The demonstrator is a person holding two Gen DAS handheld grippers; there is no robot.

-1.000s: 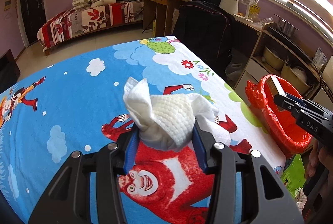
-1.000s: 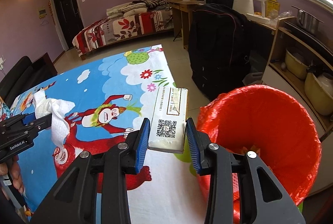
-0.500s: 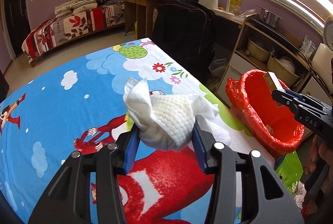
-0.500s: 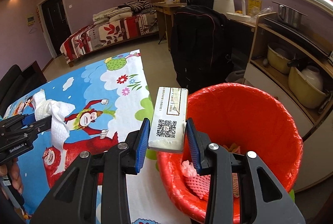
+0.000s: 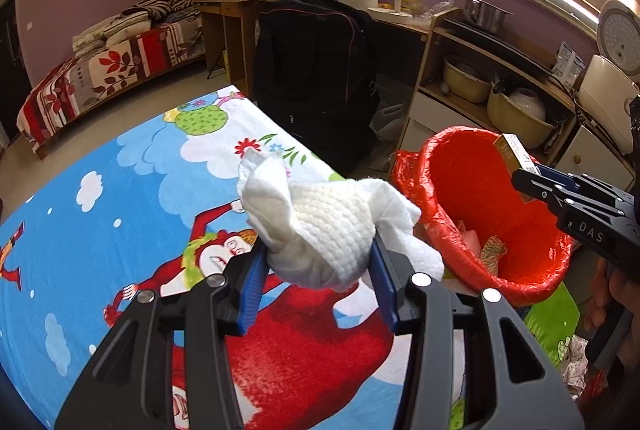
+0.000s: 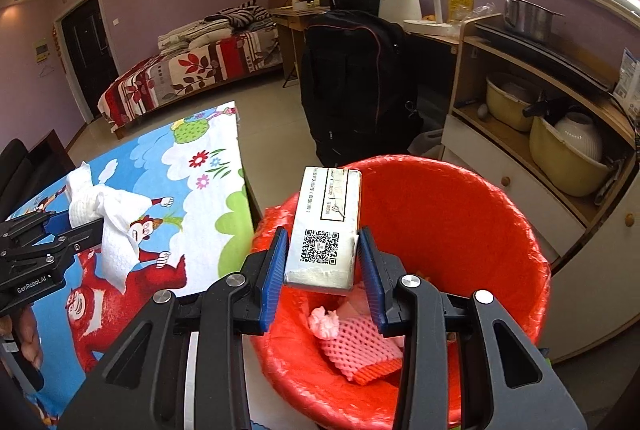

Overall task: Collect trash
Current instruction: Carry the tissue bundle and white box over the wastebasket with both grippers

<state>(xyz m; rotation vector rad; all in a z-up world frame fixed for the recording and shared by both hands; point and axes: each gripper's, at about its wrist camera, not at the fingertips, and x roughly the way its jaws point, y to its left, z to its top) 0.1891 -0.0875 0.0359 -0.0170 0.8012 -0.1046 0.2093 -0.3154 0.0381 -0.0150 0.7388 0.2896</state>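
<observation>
The crumpled paper towel (image 5: 320,226) is white, with a waffle-textured middle and loose smooth flaps sticking out to both sides. It sits between the blue pads of the left tool (image 5: 318,270), which pinches it at its lower part, so most of the wad bulges up and forward beyond the fingertips. It is held in the air above the cartoon-print desk cover (image 5: 120,214), near the desk's right edge.

The small box (image 6: 325,230) is a pale, flat carton with a black QR code near its lower end and a framed label with printed lines above. The right tool (image 6: 323,262) pinches it by its long sides, the box standing upright and reaching past the fingertips. It hangs over the near rim of the trash bin (image 6: 460,214), a round bin lined with a red plastic bag that stands on the floor just beside the desk. Inside the bin lie a pink foam net (image 6: 360,346) and a pink crumpled scrap (image 6: 325,322).
</observation>
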